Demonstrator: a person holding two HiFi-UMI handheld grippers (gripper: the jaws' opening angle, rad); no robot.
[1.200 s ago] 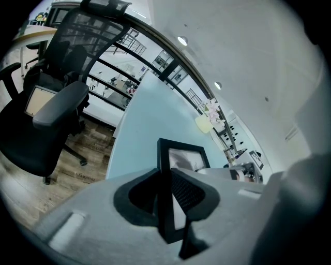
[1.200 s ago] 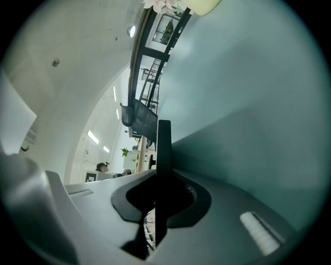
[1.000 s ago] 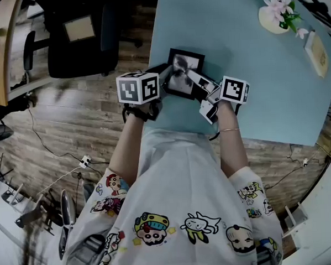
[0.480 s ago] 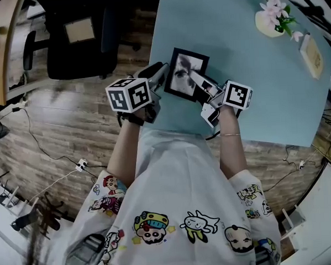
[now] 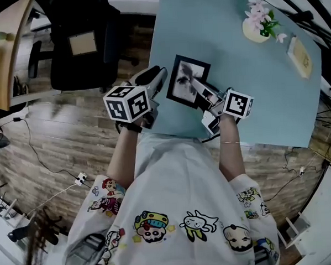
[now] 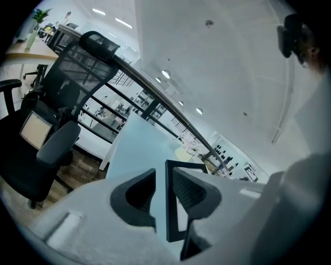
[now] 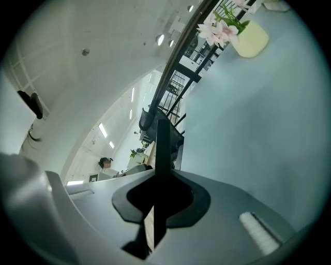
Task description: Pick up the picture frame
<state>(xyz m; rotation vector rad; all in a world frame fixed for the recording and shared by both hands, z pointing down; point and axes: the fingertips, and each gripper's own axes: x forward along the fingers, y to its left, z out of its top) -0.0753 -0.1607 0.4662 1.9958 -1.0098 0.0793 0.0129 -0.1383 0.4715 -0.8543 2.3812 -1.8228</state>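
The picture frame [image 5: 186, 78], black with a grey picture, hangs tilted over the near left corner of the light blue table [image 5: 252, 91]. My right gripper [image 5: 197, 86] is shut on its right edge; in the right gripper view the frame [image 7: 162, 150] runs edge-on through the jaws [image 7: 161, 178]. My left gripper [image 5: 161, 75] is at the frame's left edge. Its jaws have just been opening. In the left gripper view the frame's edge [image 6: 170, 207] lies between the jaws [image 6: 164, 178]: the right pad is against it, the left pad stands apart.
A pale vase of pink flowers [image 5: 258, 24] and a small card [image 5: 299, 55] sit at the table's far right. A black office chair [image 5: 80, 45] stands left of the table over wooden floor with cables [image 5: 56, 157]. The table edge runs just under my hands.
Both grippers have risen with the frame, which has come up off the table and tilted. The left gripper has rolled a little and its jaws stand wider.
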